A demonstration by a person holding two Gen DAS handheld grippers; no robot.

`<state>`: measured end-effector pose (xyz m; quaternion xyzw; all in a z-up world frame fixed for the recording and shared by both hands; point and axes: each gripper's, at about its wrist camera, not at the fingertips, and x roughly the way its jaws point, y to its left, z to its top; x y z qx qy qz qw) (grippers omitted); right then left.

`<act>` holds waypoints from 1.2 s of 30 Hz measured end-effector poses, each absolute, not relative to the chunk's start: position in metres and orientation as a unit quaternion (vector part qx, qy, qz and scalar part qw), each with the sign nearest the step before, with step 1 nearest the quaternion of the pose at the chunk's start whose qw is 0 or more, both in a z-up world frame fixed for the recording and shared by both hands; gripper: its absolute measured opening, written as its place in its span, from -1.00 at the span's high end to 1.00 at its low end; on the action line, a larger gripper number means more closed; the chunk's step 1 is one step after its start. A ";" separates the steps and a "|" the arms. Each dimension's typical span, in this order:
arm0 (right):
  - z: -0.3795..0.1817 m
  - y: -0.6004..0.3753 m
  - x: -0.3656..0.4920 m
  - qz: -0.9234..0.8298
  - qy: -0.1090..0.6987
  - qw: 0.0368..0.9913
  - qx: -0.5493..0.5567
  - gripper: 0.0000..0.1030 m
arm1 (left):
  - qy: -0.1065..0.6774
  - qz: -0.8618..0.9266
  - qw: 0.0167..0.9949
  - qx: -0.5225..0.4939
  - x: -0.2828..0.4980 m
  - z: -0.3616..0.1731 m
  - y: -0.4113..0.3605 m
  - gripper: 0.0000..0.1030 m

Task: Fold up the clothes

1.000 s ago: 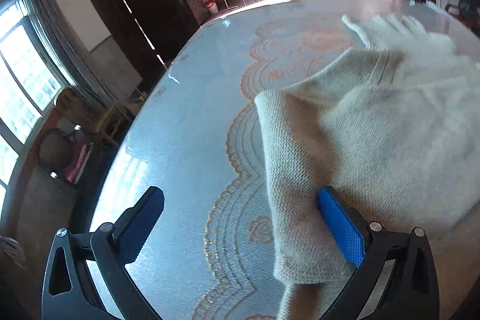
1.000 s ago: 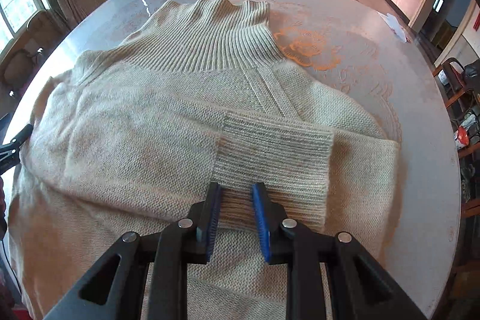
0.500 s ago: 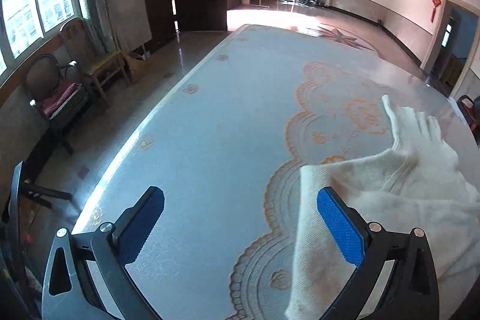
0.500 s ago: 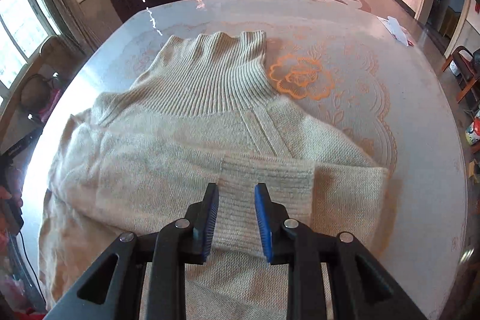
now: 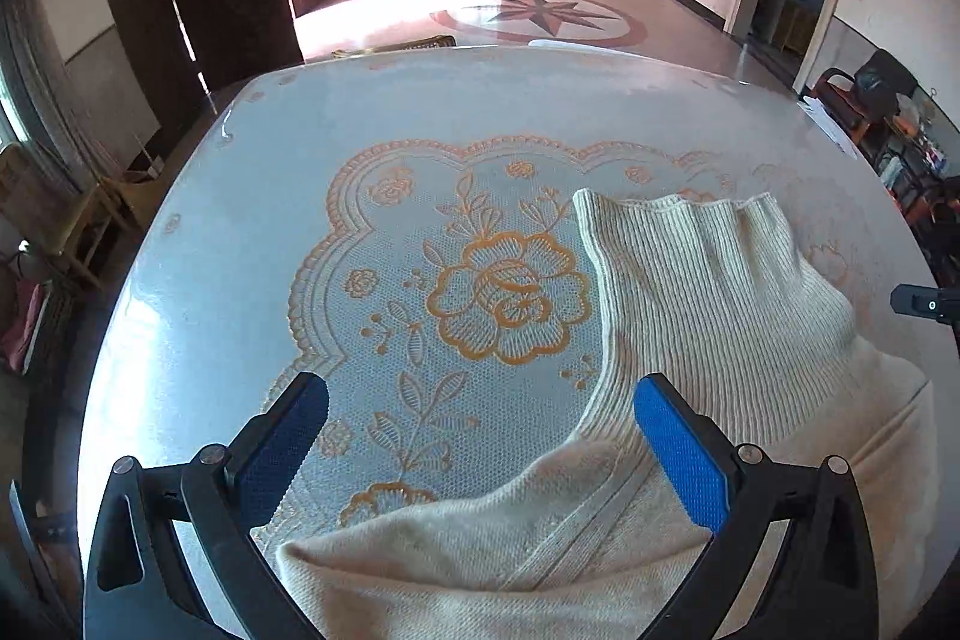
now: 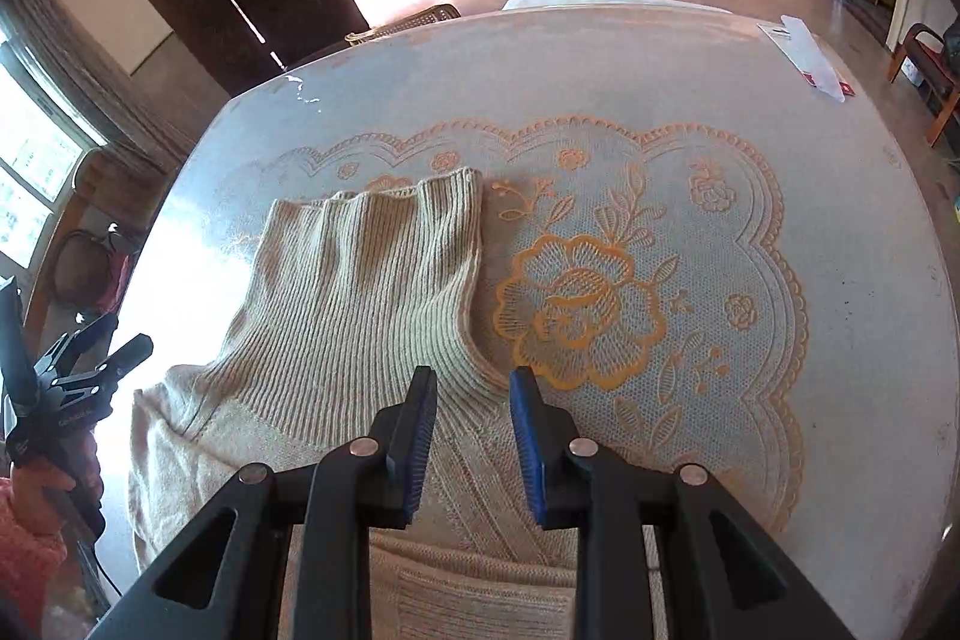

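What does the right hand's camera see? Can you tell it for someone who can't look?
A cream knitted sweater lies on a round table with an orange flower-patterned cover, its ribbed collar pointing away. The right gripper hovers over it, blue pads slightly apart, holding nothing. At the left edge, a hand holds the left gripper.

I see a table (image 5: 252,232) with an orange flower pattern (image 6: 576,304), a plastic packet (image 6: 804,55) at its far corner, and a star inlay (image 5: 540,10) on the floor beyond.

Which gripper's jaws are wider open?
The left gripper: its jaws stand far apart, empty. The right gripper shows a narrow gap above the sweater.
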<state>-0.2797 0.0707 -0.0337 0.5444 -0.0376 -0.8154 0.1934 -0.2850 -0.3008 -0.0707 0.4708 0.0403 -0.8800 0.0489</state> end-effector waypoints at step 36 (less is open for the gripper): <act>-0.082 0.008 -0.364 -0.813 -0.060 0.258 0.518 0.91 | 0.047 -0.869 -0.107 0.481 -0.390 -0.123 -0.260 0.74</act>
